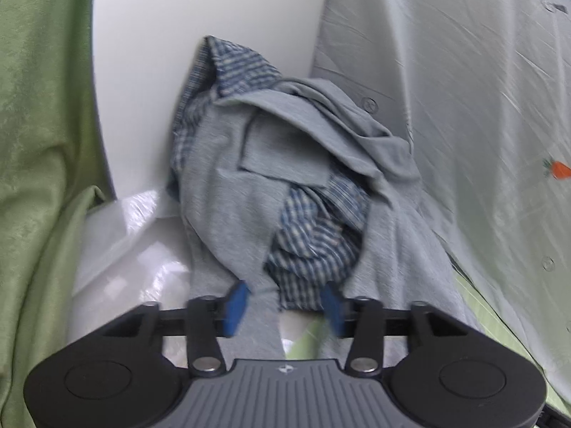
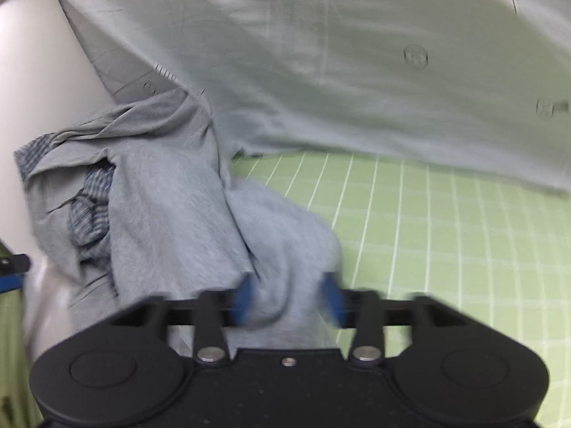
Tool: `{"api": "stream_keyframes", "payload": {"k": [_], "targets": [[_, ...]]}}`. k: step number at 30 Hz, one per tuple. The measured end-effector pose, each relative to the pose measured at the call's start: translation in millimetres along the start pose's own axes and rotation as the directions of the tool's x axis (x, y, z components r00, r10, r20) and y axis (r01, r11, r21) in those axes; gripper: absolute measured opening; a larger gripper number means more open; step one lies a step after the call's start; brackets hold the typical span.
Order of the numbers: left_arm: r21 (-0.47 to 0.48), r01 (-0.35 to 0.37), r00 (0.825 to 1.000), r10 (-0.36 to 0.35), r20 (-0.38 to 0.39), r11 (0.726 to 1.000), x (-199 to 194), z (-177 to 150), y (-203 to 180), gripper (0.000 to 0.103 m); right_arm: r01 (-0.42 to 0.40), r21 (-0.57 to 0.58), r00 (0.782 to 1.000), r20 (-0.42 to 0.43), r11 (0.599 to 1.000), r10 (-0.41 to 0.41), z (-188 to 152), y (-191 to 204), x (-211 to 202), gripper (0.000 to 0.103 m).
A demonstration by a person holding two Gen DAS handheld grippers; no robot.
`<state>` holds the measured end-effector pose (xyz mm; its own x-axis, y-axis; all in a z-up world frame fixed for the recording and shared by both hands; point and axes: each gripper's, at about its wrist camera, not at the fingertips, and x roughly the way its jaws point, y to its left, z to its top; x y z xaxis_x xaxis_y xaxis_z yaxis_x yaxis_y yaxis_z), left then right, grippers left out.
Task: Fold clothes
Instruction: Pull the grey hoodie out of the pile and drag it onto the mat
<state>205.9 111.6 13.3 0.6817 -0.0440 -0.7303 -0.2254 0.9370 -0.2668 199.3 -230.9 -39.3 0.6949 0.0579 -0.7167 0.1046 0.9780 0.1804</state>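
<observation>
White wall (image 1: 214, 7) behind — green gridded mat (image 2: 428, 214), green curtain (image 1: 43, 107) beside.

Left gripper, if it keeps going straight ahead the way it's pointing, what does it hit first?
Most likely the blue checked cloth, bunched inside the gray garment right past the open left gripper. Depth is hard to judge in this blurred view.

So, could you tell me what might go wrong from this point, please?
1. The grey garment is tangled with the checked shirt, so lifting one may drag both.
2. The left gripper has its jaws open around both fabrics and may pinch the wrong layer.
3. The right gripper straddles bunched grey cloth, so it may catch a fold, not an edge.
</observation>
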Motion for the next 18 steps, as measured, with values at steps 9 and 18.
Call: {"api": "stream_keyframes", "payload": {"k": [9, 18], "targets": [[0.009, 0.031, 0.998, -0.030, -0.059, 0.999, 66.6, 32.3, -18.7, 0.058, -0.086, -0.080, 0.996, -0.023, 0.993, 0.084, 49.6, 63.3, 80.2, 0.089], [0.034, 0.055, 0.987, -0.049, -0.153, 0.998, 79.4, 10.5, -27.5, 0.058, -0.152, -0.049, 0.960, -0.243, 0.987, 0.136, 28.9, 70.5, 152.1, 0.062]]}}
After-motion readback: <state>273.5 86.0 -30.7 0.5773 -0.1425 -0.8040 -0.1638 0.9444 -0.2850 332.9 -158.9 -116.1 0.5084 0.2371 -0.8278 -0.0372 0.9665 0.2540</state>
